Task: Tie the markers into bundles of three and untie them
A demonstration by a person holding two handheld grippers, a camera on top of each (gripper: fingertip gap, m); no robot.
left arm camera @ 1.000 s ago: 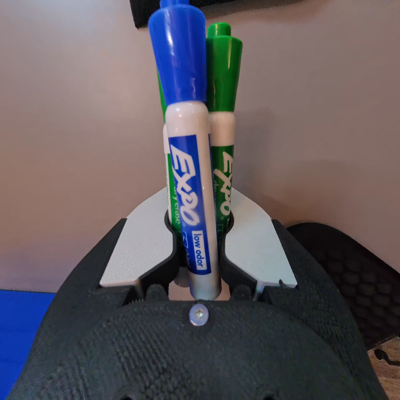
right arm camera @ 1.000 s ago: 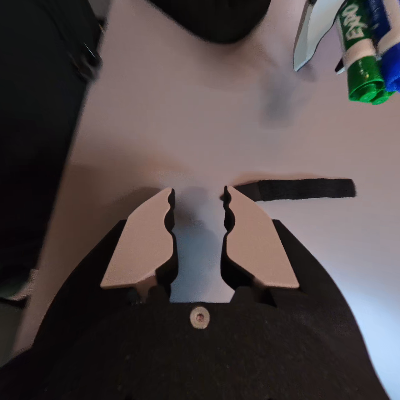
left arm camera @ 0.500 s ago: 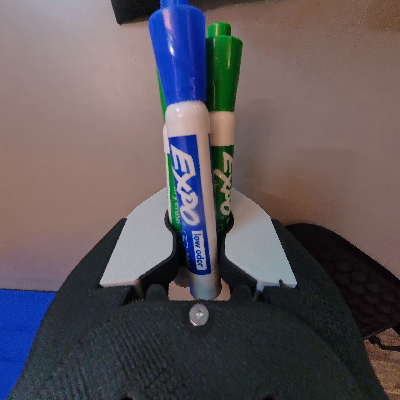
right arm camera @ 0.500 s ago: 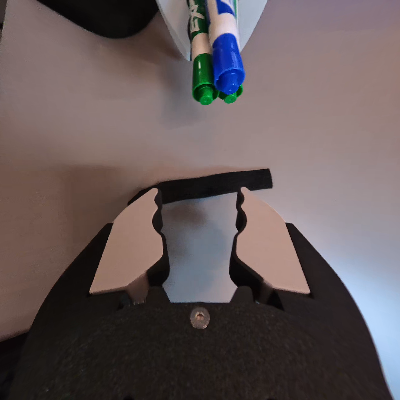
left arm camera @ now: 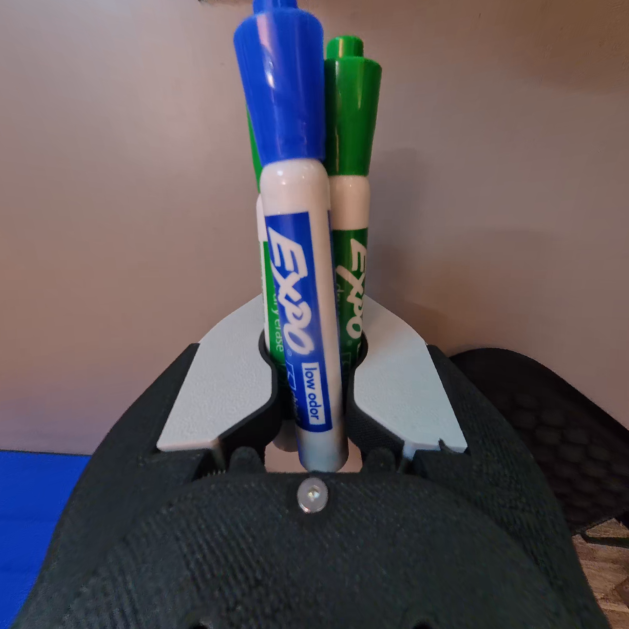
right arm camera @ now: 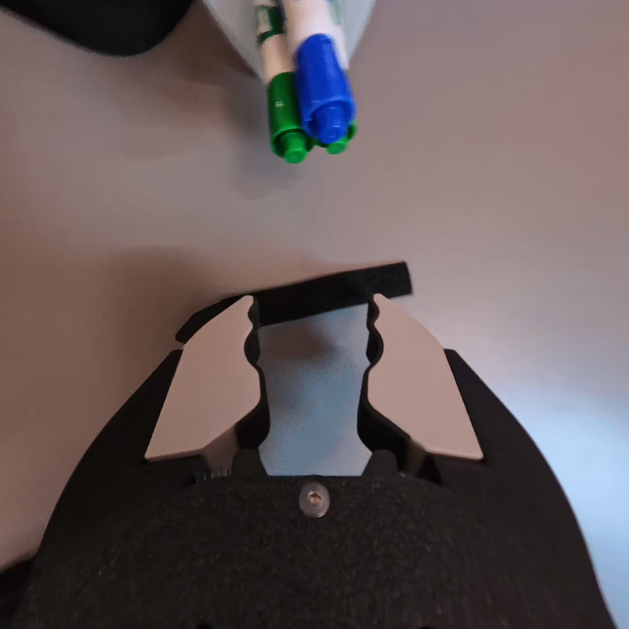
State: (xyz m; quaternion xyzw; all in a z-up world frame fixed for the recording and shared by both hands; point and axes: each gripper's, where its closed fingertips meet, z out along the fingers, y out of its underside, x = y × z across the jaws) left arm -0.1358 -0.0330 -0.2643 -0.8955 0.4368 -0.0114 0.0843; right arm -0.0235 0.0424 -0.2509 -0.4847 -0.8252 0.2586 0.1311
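My left gripper is shut on three markers held side by side, caps pointing away. The blue marker is in front. One green marker is at its right and another green marker is mostly hidden behind it. In the right wrist view the bundle of markers hangs cap-down at the top, above the table. A black strap lies flat on the table. My right gripper is open and empty, its fingertips straddling the strap's middle, just over it.
The pale grey table fills both views. A black mesh object is at the right in the left wrist view, and a blue surface at the lower left. A dark object sits at the table's far left. The gap from one gripper's tips to the other's is roughly 15 centimetres.
My right gripper has swung over the strap and opened wider, so its tips now straddle it. The marker bundle has come closer to the strap. The left gripper's hold is unchanged.
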